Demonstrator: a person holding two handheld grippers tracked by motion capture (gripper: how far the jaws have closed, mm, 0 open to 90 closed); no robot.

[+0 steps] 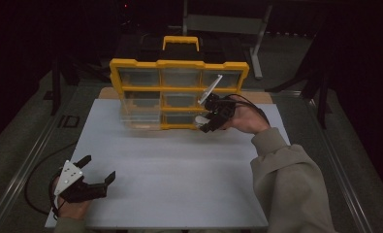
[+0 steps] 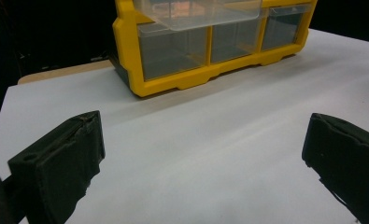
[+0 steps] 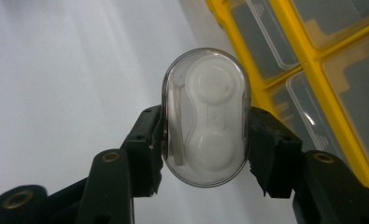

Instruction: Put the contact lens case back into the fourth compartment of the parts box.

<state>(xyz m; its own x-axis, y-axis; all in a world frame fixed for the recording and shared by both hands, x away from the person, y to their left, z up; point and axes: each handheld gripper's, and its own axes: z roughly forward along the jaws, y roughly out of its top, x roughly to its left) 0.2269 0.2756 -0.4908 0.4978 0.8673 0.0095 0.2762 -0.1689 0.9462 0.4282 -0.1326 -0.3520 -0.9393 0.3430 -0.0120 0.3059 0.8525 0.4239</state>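
Note:
A yellow drawer organiser [image 1: 179,64] with clear drawers stands at the back of the white table [image 1: 179,165]. One clear drawer [image 1: 140,115] at its left is pulled out; its underside [image 2: 201,13] shows in the left gripper view. My right gripper [image 1: 206,122] is shut on a clear oval case [image 3: 205,116] holding a white two-lobed insert, just in front of the organiser's [image 3: 313,70] lower right drawers. My left gripper [image 1: 99,170] rests open near the table's front left corner, nothing between its jaws. Its fingers [image 2: 60,163] frame bare table.
The organiser [image 2: 182,79] has a yellow carry handle [image 1: 180,41] on top. A metal frame [image 1: 257,43] stands behind the table. Dark floor surrounds the white table [image 2: 210,140], and a cable trails off its left edge.

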